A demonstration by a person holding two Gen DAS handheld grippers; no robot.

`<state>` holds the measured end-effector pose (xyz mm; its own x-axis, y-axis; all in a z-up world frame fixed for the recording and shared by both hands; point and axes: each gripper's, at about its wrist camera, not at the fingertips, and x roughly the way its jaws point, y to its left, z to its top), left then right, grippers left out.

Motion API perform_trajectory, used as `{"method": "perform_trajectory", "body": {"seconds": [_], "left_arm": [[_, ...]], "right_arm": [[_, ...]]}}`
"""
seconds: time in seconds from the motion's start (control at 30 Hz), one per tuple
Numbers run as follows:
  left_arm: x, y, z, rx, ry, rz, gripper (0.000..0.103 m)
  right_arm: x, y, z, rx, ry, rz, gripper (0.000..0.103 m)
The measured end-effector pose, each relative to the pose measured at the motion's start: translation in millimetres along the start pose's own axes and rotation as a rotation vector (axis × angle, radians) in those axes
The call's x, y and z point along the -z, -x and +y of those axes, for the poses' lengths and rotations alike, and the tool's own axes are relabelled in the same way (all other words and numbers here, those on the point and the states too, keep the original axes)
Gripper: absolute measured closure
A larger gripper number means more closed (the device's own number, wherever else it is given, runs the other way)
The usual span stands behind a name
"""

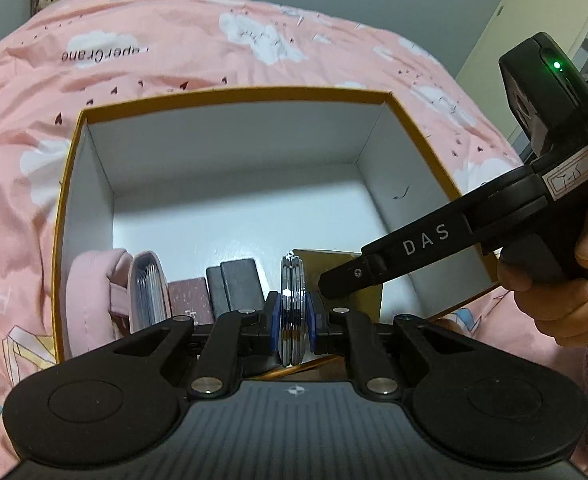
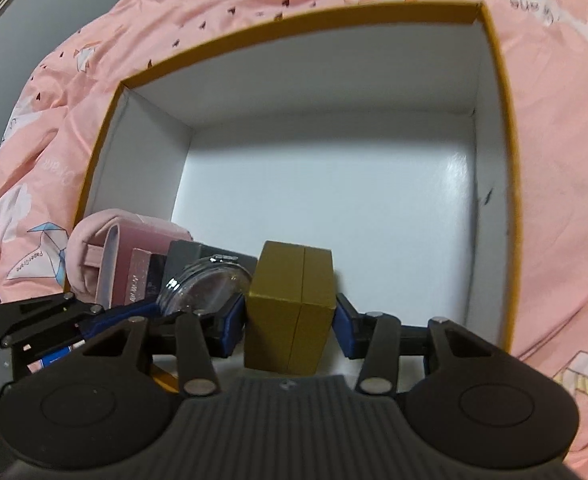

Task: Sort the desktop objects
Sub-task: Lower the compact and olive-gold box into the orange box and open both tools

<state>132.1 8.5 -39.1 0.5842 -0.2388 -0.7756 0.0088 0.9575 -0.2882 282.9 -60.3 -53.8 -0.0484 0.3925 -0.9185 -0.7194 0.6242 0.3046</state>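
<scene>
a pink bedspread (image 1: 222,52) with white clouds and paper cranes lies under and all around both grippers; its print reads "paper crane", seen upside down beyond the left gripper and again on a crane left of the right gripper. on it sits an open box (image 2: 502,128) with an orange rim and white inside, its floor bare ahead of both grippers.

the left gripper (image 1: 293,320) is nearly closed, its blue pads clamped on a round clear case (image 1: 293,304) held edge-on. to its left, against the near wall, stand a pink pouch (image 1: 90,300), a dark red box (image 1: 188,300) and two dark grey blocks (image 1: 234,288).

the right gripper (image 2: 290,320) stands about half open around a gold box (image 2: 290,312), pads against its two sides, low in the box just right of the clear case. in the left view its arm reads "das", with a handwritten label and a green light; a hand (image 1: 566,300) grips its handle.
</scene>
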Motion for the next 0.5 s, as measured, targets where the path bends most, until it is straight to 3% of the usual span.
{"method": "perform_trajectory", "body": {"seconds": [0.2,0.5], "left_arm": [[-2,-7,-2,-0.019,0.01,0.031,0.088],[-1,-13,-6,-0.025,0.004,0.047,0.088]], "right_arm": [[-3,-3,-2,-0.004,-0.009,0.018,0.054],[-17,-3,4,-0.016,0.019,0.139,0.054]]}}
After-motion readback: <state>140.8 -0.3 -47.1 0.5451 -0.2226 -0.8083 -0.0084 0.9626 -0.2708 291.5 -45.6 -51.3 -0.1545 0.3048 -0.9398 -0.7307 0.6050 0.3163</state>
